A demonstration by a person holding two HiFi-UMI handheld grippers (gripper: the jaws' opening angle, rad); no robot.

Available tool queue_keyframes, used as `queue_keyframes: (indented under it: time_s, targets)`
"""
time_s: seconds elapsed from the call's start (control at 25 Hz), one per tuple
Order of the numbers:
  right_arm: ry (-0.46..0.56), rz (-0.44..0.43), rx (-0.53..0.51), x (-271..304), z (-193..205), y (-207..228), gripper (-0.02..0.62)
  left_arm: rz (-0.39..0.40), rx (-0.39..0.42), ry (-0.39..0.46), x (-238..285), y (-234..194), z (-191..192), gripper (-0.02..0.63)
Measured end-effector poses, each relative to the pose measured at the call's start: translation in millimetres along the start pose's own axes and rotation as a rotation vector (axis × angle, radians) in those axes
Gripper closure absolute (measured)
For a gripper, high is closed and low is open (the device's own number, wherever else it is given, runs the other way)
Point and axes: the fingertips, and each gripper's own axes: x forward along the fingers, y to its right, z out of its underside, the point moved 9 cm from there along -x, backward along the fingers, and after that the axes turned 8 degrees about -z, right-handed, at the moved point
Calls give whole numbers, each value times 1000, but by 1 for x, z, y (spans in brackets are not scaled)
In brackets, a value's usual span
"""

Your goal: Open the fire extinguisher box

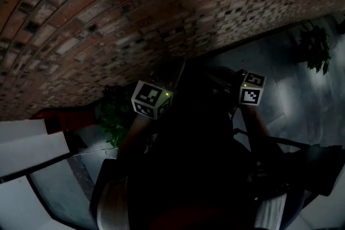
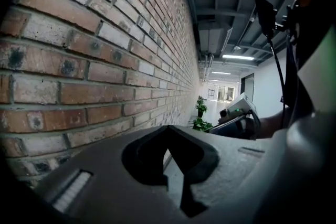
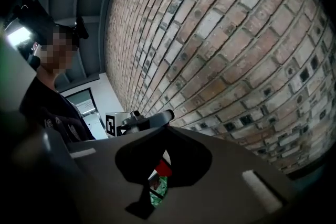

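Observation:
The fire extinguisher box [image 1: 64, 118] is a low red shape against the foot of the brick wall [image 1: 108, 24], at the left of the head view and well away from both grippers. Its door is too dark to make out. My left gripper [image 2: 168, 128] is shut with nothing between its jaws and points along the wall down a corridor. Its marker cube [image 1: 152, 98] shows in front of my dark torso. My right gripper [image 3: 168, 128] is also shut and empty. A sliver of the red box [image 3: 164, 168] shows through the gap behind its jaws.
A leafy potted plant [image 1: 113, 116] stands right beside the red box. Another plant [image 1: 315, 48] is at the far right on the grey floor [image 1: 269, 62]. White panels [image 1: 32, 153] lie at the lower left. The corridor [image 2: 220, 92] runs on, lit by ceiling lights.

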Motion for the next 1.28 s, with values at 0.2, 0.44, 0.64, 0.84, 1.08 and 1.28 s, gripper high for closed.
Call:
queue_keyframes:
  time_s: [0.2,0.44,0.64,0.84,1.08,1.28]
  targets:
    - [-28,-99,-2,6,-19,37,594,-112,-12,-22,16,-15,1,603]
    - [-141,-163,-29,0,-46,67,594,-192,-43,-73,43,-11,4,603]
    - [-176,-183,9,8,-49,86,594,-260,-68,-75,45,-17,4,603]
    - [-231,-234,16,37,-42,80,594,-319,-121,-66,23,-32,16,603]
    - [-256,-289,9,76,-30,66,594,-355,-152,-34,-16,-52,24,603]
    - [-283,-330,79,96,-22,65,594,-406,-214,-36,-36,-62,33,603]
